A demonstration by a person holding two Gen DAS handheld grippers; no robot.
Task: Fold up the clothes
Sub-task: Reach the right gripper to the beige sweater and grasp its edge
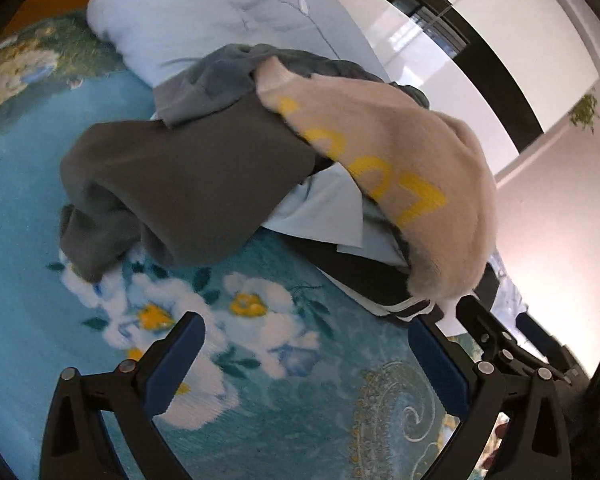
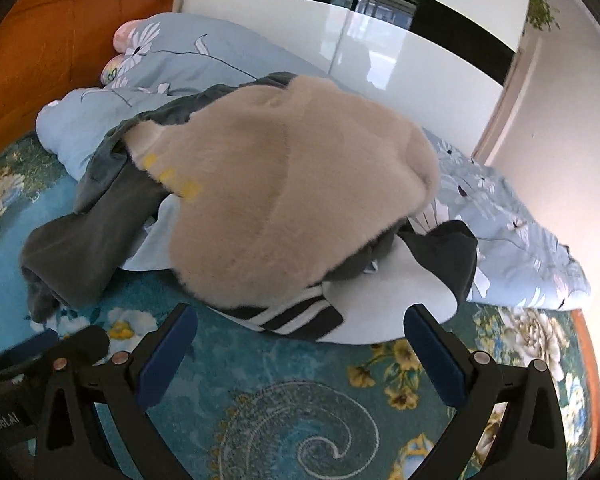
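Beige fleece sweater (image 2: 296,184) covers most of the clothes pile; its yellow lettering (image 1: 364,164) is partly hidden. Striped garment (image 2: 288,316) shows only an edge.

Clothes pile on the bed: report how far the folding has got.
Done: nothing looks folded. The beige fleece sweater lies rumpled on top of the dark grey garment and a striped black-and-white piece. In hand: nothing; left gripper and right gripper are open and empty. Left: the whole pile.
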